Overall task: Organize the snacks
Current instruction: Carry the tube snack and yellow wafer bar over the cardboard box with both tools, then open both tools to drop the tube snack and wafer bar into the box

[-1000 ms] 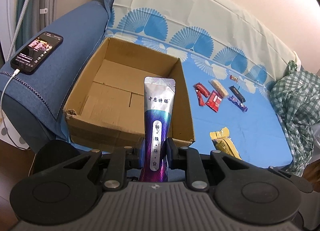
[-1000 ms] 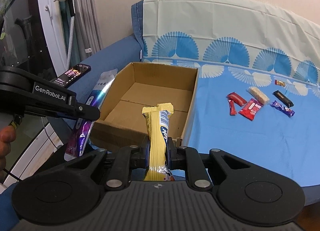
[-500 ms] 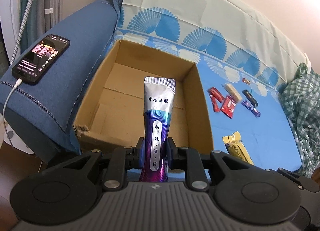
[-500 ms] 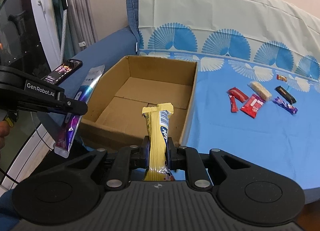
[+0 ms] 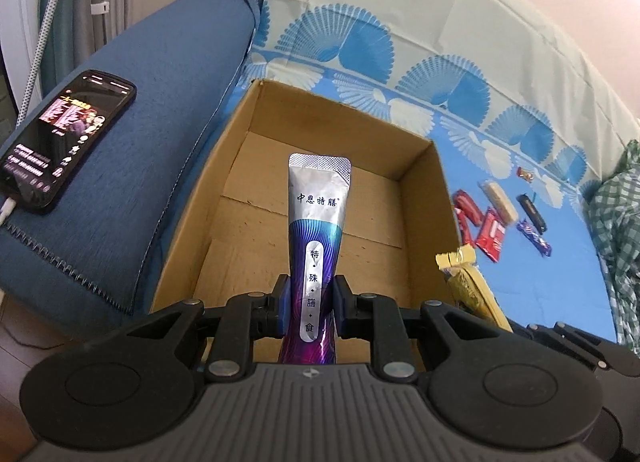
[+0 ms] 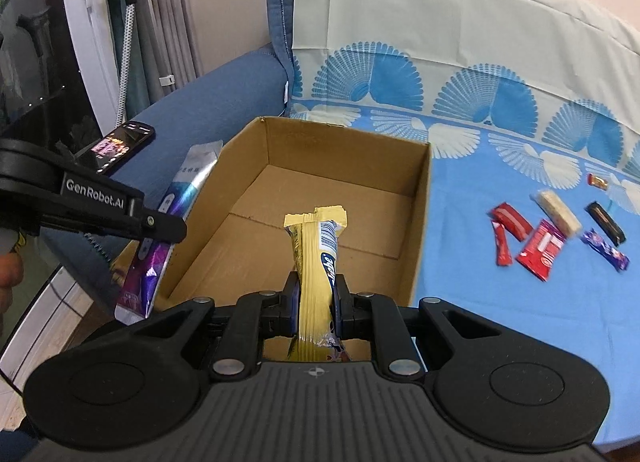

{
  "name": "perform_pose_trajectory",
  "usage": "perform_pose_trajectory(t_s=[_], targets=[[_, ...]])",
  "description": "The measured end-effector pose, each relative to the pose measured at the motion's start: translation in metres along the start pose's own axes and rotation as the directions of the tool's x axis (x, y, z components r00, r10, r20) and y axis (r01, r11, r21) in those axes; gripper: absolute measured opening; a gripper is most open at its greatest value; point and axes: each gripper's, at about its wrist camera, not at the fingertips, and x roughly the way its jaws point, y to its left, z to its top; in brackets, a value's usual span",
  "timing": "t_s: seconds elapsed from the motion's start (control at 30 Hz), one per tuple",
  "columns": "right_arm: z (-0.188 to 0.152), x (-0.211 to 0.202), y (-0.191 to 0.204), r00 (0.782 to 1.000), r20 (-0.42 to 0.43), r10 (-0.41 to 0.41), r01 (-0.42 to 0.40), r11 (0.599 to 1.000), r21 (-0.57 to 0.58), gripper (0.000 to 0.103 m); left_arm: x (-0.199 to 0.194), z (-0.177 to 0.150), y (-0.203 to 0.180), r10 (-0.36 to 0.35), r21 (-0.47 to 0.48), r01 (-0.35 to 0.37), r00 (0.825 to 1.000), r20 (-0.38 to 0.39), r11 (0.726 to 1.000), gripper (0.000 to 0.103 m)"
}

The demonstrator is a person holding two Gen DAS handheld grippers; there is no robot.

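A sofa seat covered by a blue cloth [image 6: 500, 302] with a pale fan pattern carries everything. An open, empty cardboard box [image 6: 420, 222] sits on the cloth, directly ahead of both pairs of jaws. On the bare cloth to the right of the right jaws, well apart from the box, lies a loose cluster of small snacks [image 6: 540, 248]: red wrappers, a pale bar, a black bar, a purple bar and a small orange sweet. To the left of the left jaws, a lit phone [image 5: 60, 142] with a cable attached rests on the blue sofa arm [image 5: 132, 198].
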Motion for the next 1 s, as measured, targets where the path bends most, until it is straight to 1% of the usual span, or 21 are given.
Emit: perform_pose_trajectory(t_s=[0.27,0.53,0.6,0.63,0.67,0.7,0.73,0.77,0.8,0.83,0.9,1.0], targets=[[0.016,0.053,-0.013,0.999,-0.04,0.009,-0.008,1.0,0.022,0.016,0.049,0.024,0.006,0.023,0.002,-0.022,0.999,-0.045,1.0,0.023],[0.016,0.092,-0.023,0.995,-0.095,0.01,-0.005,0.999,0.046,0.016,0.088,0.031,0.012,0.058,0.013,-0.057,0.993,-0.099,0.998,0.024],[0.016,0.1,-0.025,0.994,-0.109,0.008,-0.002,0.999,0.052,0.017,0.093,0.031,0.013,0.069,0.019,-0.067,0.992,-0.101,0.998,0.025],[0.017,0.102,-0.026,0.994,-0.112,0.006,0.001,0.998,0.06,0.019,0.094,0.032,0.013,0.08,0.027,-0.078,0.993,-0.092,0.997,0.03],[0.019,0.104,-0.028,0.993,-0.114,0.006,0.001,0.998,0.069,0.031,0.093,0.033,0.012,0.096,0.034,-0.094,0.993,-0.07,0.995,0.047],[0.022,0.105,-0.03,0.994,-0.112,0.004,0.005,0.997,0.082,0.041,0.091,0.035,0.011,0.106,0.044,-0.103,0.993,-0.049,0.994,0.063],[0.025,0.104,-0.032,0.995,-0.103,-0.005,0.015,0.995,0.095,0.061,0.087,0.036,0.009,0.113,0.049,-0.112,0.993,-0.024,0.992,0.093],[0.027,0.102,-0.034,0.996,-0.09,-0.015,0.025,0.994,0.105,0.075,0.082,0.038,0.009,0.123,0.045,-0.123,0.992,0.008,0.991,0.102],[0.029,0.098,-0.034,0.997,-0.076,-0.026,0.034,0.993,0.109,0.078,0.075,0.038,0.009,0.129,0.034,-0.131,0.991,0.046,0.991,0.103],[0.031,0.094,-0.034,0.997,-0.065,-0.033,0.04,0.993,0.107,0.083,0.07,0.039,0.008,0.129,0.035,-0.131,0.99,0.061,0.991,0.103],[0.032,0.086,-0.034,0.997,-0.061,-0.04,0.046,0.994,0.099,0.092,0.066,0.038,0.006,0.124,0.048,-0.126,0.991,0.039,0.991,0.103],[0.022,0.067,-0.029,0.996,-0.081,-0.031,0.039,0.994,0.099,0.096,0.057,0.028,0.007,0.127,0.042,-0.127,0.992,0.002,0.991,0.103]])
